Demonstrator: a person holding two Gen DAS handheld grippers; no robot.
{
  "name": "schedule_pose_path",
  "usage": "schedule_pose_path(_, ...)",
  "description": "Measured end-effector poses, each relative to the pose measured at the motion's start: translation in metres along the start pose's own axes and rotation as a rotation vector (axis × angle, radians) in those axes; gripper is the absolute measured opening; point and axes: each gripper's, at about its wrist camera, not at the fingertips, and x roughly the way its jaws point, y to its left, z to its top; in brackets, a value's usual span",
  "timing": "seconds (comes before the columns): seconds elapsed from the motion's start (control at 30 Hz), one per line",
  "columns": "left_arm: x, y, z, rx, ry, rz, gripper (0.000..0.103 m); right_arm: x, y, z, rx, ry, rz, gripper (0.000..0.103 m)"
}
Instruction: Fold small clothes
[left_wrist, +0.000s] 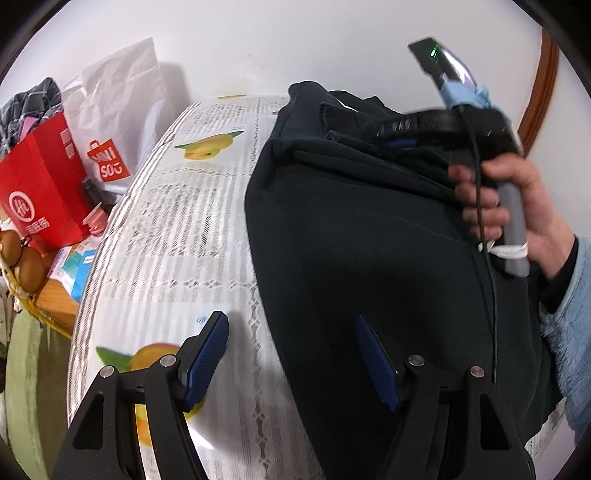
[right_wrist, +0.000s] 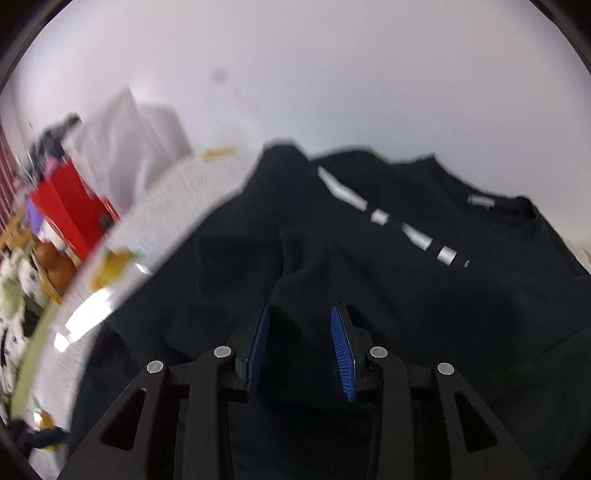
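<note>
A dark navy garment (left_wrist: 369, 240) lies on the table, its near part flat and folds bunched at the far end. My left gripper (left_wrist: 291, 325) is open wide and empty, straddling the garment's left edge just above it. The right gripper (left_wrist: 410, 136) shows in the left wrist view at the far right, held by a hand, low over the bunched cloth. In the right wrist view the garment (right_wrist: 424, 280) has white dashes and a neck label. My right gripper (right_wrist: 300, 314) stands partly closed around a raised fold of the dark cloth between its blue pads (right_wrist: 341, 350).
The table has a cloth (left_wrist: 177, 229) printed with text and yellow fruit. Left of it stand a red paper bag (left_wrist: 40, 188), a white shopping bag (left_wrist: 114, 107) and a basket (left_wrist: 22, 273) with brown fruit. A white wall is behind.
</note>
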Motion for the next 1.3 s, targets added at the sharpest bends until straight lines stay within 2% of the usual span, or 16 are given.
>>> schedule_pose_path(0.1, -0.008, 0.001, -0.003, -0.008, -0.008, 0.014, 0.069, -0.005, 0.005, -0.002, -0.013, -0.007, -0.014, 0.034)
schedule_pose_path(0.17, -0.011, 0.001, -0.003, -0.008, -0.014, 0.023, 0.069, -0.022, 0.003, -0.002, 0.007, -0.018, 0.035, 0.034)
schedule_pose_path(0.23, -0.015, 0.0, -0.004, -0.01, -0.022, 0.027, 0.069, -0.041, -0.001, -0.005, 0.022, -0.042, 0.04, 0.036)
schedule_pose_path(0.43, -0.023, -0.005, -0.01, -0.011, -0.055, 0.043, 0.069, -0.105, -0.033, -0.04, 0.026, -0.095, -0.054, 0.046)
schedule_pose_path(0.53, -0.026, -0.005, -0.015, -0.024, -0.059, 0.04, 0.069, -0.139, -0.062, -0.069, 0.027, -0.094, -0.119, 0.046)
schedule_pose_path(0.63, -0.028, -0.001, -0.019, -0.044, -0.046, 0.024, 0.069, -0.171, -0.102, -0.105, 0.068, -0.096, -0.232, 0.046)
schedule_pose_path(0.8, -0.026, 0.002, -0.027, -0.066, -0.014, -0.02, 0.067, -0.214, -0.174, -0.177, 0.184, -0.034, -0.36, 0.046)
schedule_pose_path(0.9, -0.026, 0.002, -0.032, -0.083, -0.02, -0.03, 0.066, -0.232, -0.21, -0.226, 0.27, 0.002, -0.4, 0.046)
schedule_pose_path(0.97, -0.026, 0.0, -0.034, -0.065, -0.027, -0.027, 0.058, -0.239, -0.223, -0.25, 0.317, 0.019, -0.397, 0.046)
schedule_pose_path(1.1, -0.023, -0.003, -0.032, -0.064, -0.034, -0.024, 0.052, -0.252, -0.245, -0.292, 0.409, 0.017, -0.328, 0.046)
schedule_pose_path(1.2, -0.018, -0.007, -0.027, -0.086, -0.032, -0.032, 0.037, -0.248, -0.249, -0.304, 0.439, 0.003, -0.267, 0.046)
schedule_pose_path(1.3, -0.014, -0.014, -0.023, -0.11, -0.027, -0.006, 0.025, -0.24, -0.244, -0.3, 0.424, -0.016, -0.267, 0.046)
